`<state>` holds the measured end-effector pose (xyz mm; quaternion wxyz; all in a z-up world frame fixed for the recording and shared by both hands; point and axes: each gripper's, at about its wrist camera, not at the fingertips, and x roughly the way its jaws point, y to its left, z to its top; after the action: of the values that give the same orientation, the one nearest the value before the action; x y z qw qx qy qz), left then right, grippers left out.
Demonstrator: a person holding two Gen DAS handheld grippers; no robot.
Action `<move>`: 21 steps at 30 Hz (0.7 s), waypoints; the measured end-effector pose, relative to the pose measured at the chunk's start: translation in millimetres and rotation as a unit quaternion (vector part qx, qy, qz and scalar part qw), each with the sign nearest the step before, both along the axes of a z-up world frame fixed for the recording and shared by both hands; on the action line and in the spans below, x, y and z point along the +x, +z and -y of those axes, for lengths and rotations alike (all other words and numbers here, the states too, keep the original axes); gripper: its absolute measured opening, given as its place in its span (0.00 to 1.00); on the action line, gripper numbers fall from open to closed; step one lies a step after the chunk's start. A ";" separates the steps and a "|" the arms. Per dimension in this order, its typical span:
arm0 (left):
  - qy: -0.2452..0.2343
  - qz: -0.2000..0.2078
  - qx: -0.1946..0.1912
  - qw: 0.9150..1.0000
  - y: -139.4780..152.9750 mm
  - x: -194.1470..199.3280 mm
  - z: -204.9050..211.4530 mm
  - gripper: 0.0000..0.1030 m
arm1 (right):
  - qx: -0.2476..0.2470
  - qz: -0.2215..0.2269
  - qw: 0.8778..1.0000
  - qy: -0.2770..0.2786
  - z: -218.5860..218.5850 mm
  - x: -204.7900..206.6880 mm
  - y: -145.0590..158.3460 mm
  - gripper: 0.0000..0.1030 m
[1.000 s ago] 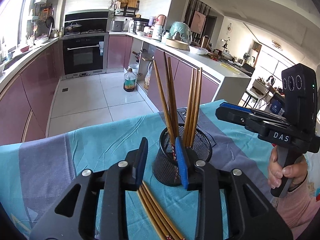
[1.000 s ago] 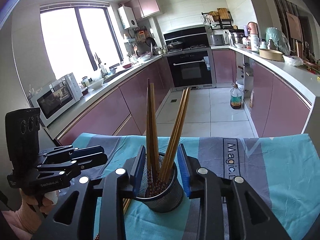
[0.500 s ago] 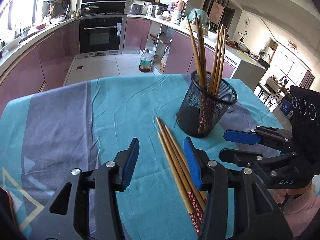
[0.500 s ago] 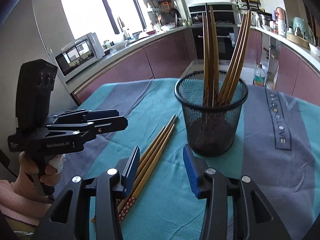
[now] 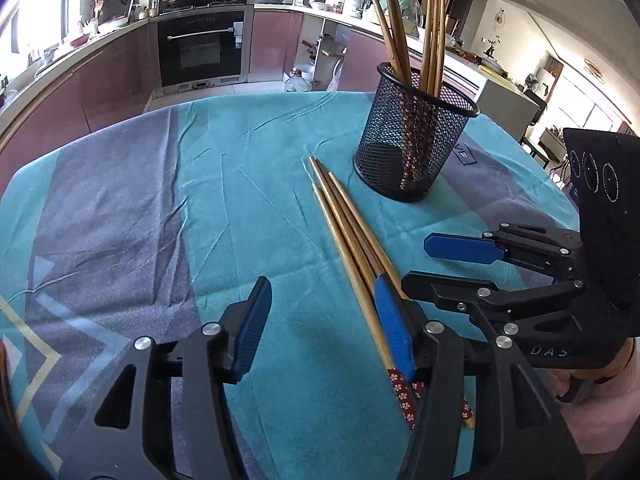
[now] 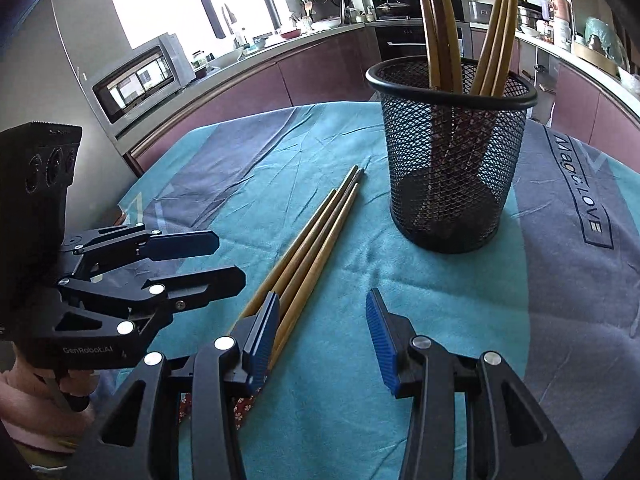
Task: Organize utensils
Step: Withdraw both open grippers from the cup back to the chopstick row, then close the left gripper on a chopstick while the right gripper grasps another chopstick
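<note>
I've got both grippers low over the teal tablecloth [image 5: 248, 184], and everything turns on the loose chopsticks [image 5: 348, 232] lying flat just beside the mesh holder [image 5: 416, 136]. I count at least 3 of them, bundled side by side, plain tips pointing at the holder's base, patterned ends toward me.

My left gripper [image 5: 324, 332] has its jaws apart, just been widening, and nothing is pinched. The bundle isn't centred in the gap: it runs under the right-hand pad, so the sticks lie off to that side.

My right gripper [image 6: 324, 336] is also apart and empty, having opened a little just now; here the bundle slips under its left-hand pad.

So the sticks sit between the 2 tools, long axis running roughly along both pointing lines rather than across the jaws. Neither looks clearly nearer. I'd judge whichever goes in needs a sideways shift. The holder already carries several upright chopsticks [image 6: 468, 36], and the 2 grippers crowd each other closely.
</note>
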<state>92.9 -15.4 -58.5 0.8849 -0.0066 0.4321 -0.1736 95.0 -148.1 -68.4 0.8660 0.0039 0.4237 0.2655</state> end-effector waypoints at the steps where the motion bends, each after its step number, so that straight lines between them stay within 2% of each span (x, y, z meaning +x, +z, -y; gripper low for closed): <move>1: -0.001 0.000 0.003 1.000 -1.1 -1.1 1.3 0.52 | -0.003 0.001 1.000 0.000 -0.7 -1.6 -1.7 0.41; 11: -0.012 -0.006 0.022 1.000 -9.3 -6.2 7.8 0.52 | -0.035 0.012 0.999 0.000 -4.5 -6.3 -4.3 0.39; 21: -0.019 -0.001 0.032 0.999 -11.5 -7.7 10.1 0.53 | -0.041 0.007 0.999 -0.005 -0.6 -5.0 -4.2 0.37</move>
<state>85.2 -25.5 -70.1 0.8808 0.0296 0.4383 -0.1765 90.0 -147.6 -72.6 0.8696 -0.0310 0.4284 0.2433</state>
